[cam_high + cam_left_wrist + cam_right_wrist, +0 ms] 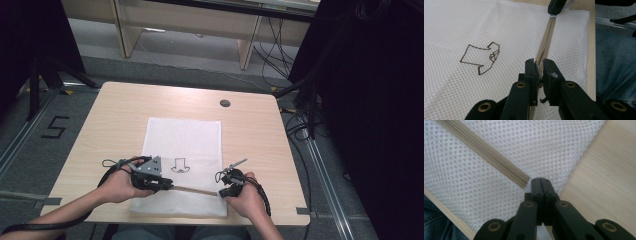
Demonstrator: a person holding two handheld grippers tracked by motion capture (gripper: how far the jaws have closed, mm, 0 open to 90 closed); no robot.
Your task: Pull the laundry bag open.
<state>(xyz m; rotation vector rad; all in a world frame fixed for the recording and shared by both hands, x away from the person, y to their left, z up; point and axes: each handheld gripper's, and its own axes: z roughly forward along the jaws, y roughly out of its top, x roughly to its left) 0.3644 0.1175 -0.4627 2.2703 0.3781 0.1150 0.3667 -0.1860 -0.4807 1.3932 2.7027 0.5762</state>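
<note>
- Left hand-held gripper (539, 65): jaws nearly closed, pinching the tan zipper (546, 40) of the mesh bag (182, 140).
- Right hand-held gripper (540, 181): jaws closed at the zipper's end, on the bag's corner.
- Bag: flat on the bench (115, 107), shirt outline (480, 58) beside the zipper.

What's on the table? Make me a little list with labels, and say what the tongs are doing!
Table: light wood
Bag: white mesh bag, lying flat
Picture: brown shirt drawing on the mesh
Zipper: tan zipper, running between both tongs
Left tongs: pinching the zipper
Right tongs: shut at the zipper's end, by the bag's edge
</note>
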